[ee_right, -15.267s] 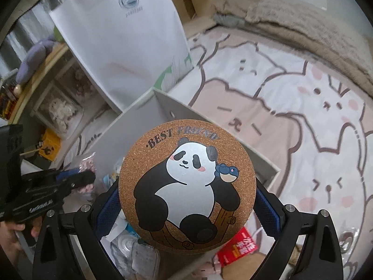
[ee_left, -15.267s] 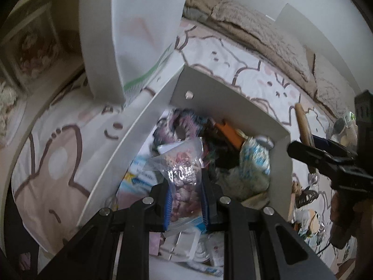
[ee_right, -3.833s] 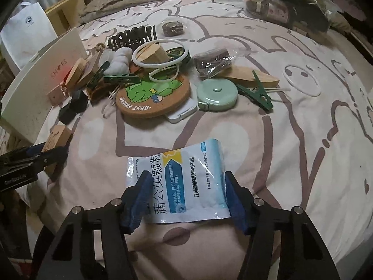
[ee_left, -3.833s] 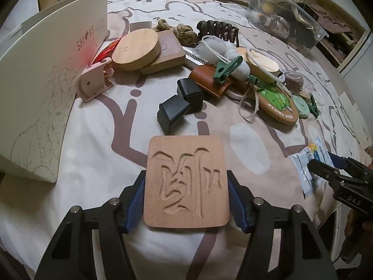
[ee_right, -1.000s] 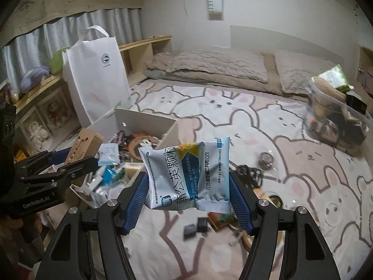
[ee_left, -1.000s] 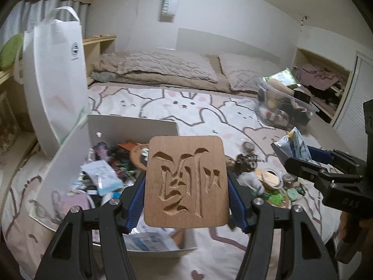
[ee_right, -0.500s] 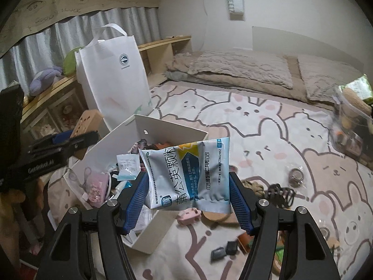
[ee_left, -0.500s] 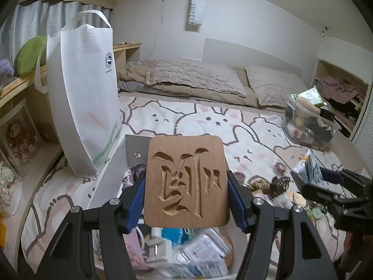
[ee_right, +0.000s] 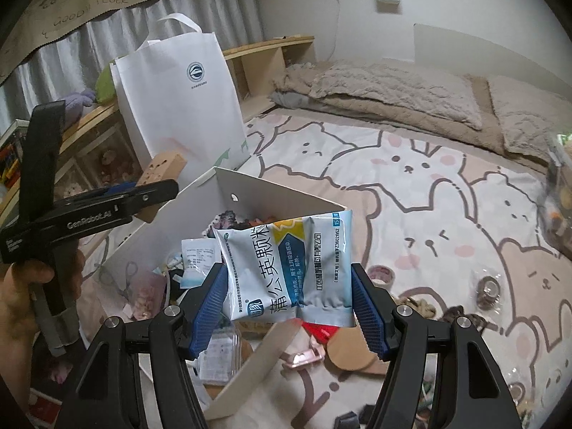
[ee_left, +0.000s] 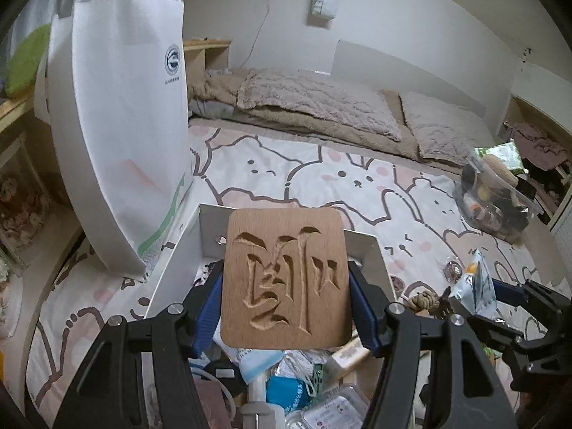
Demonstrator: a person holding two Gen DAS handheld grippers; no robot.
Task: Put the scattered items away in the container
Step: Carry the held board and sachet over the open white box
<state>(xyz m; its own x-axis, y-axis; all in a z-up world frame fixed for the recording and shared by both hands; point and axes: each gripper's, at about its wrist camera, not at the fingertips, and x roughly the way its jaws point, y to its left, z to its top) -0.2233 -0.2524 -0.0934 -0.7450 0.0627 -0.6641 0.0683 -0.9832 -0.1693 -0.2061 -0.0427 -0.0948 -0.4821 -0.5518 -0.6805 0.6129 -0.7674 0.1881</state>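
Your left gripper (ee_left: 286,307) angled down above the white box (ee_left: 361,241), clamped on the carved wooden block (ee_left: 284,279), your right gripper (ee_right: 289,300) alongside, tilted down, pinching the medicine sachet (ee_right: 286,268)

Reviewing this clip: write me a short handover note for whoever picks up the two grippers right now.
Left gripper: shut on the carved wooden tile, held above the white box.
Right gripper: shut on the blue-and-white sachet, held over the box's right side.
Done: the box already holds many small items.
Left: drop both held things in, then collect what is scattered on the bedspread, such as the pink clip and cork disc beside the box.
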